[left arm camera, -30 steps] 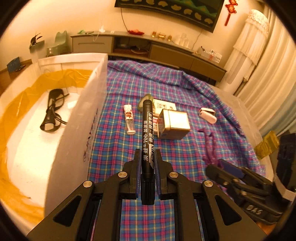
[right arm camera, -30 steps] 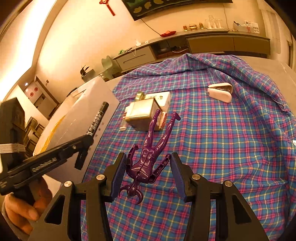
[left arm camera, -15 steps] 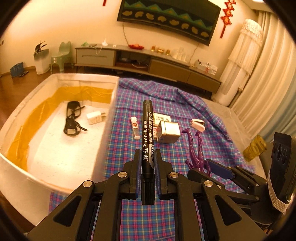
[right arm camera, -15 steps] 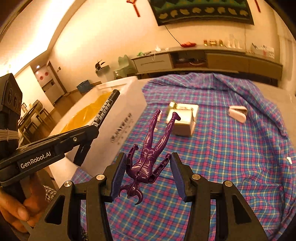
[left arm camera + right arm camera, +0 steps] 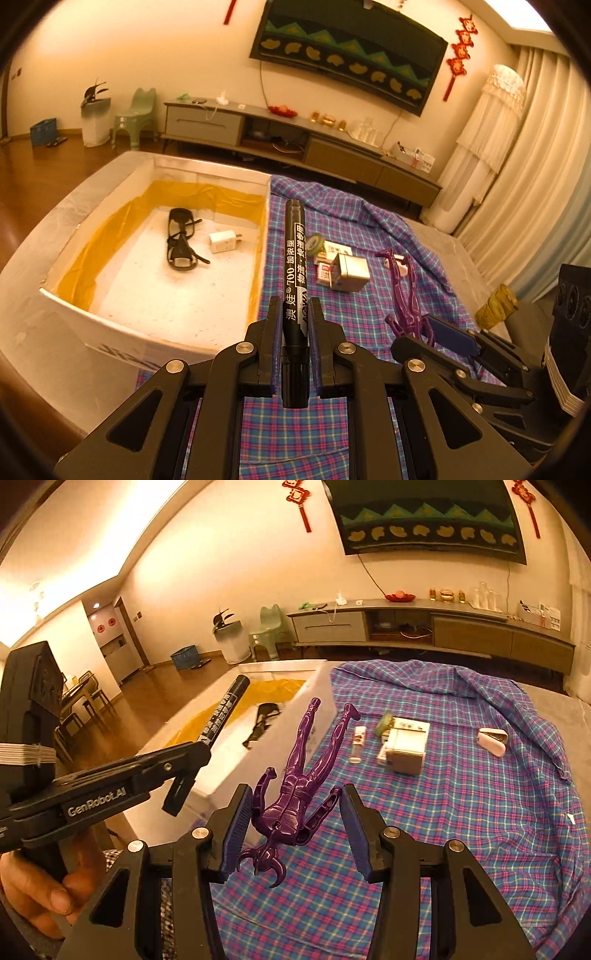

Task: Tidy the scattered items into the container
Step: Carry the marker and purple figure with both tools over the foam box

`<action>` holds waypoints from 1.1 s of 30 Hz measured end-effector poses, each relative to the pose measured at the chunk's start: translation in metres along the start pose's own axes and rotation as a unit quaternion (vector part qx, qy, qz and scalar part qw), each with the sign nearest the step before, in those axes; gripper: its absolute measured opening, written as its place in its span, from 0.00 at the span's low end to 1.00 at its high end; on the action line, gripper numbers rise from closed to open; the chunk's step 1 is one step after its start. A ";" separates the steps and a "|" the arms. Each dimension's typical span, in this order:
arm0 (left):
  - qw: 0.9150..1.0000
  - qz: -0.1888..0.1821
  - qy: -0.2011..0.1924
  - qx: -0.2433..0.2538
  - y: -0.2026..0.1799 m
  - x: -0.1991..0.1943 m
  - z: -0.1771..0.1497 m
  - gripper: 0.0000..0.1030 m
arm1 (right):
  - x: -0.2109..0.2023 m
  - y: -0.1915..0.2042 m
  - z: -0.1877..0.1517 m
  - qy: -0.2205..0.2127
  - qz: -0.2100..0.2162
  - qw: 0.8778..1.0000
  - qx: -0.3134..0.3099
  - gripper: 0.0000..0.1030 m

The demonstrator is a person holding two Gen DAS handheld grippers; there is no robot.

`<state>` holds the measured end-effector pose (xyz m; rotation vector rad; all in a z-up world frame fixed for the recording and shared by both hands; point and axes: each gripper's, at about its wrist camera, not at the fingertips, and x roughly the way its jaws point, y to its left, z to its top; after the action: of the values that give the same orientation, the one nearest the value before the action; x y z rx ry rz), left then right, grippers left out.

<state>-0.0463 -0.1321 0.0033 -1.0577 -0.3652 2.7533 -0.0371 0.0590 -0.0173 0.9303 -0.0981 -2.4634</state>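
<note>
Jaws of your left gripper are clamped on the black marker; the right gripper pinches the purple figure. Carry both toward ten o'clock, over the white container, and release low beside the glasses.

Box is wide open on top, only glasses and a charger sitting at its far end, so the near floor's free. Its tall right wall stands between the plaid cloth and that floor.
</note>
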 end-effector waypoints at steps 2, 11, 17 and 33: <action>1.000 -0.001 -0.002 -0.006 0.007 -0.003 -0.001 0.14 | 0.000 0.007 0.001 0.001 0.002 1.000 -0.006 0.49; 0.999 0.006 -0.010 -0.041 0.047 -0.013 0.001 0.13 | 0.008 0.034 0.012 0.011 0.017 0.999 -0.026 0.49; 0.997 0.017 -0.017 -0.068 0.080 -0.019 0.005 0.14 | 0.023 0.053 0.024 0.019 0.029 0.999 -0.041 0.49; 0.994 0.033 -0.025 -0.105 0.142 -0.011 0.030 0.13 | 0.077 0.101 0.055 0.052 0.038 0.992 -0.107 0.49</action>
<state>-0.0683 -0.2757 -0.0090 -1.0658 -0.6505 2.8545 -0.0781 -0.0712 0.0019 0.9399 0.1615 -2.2961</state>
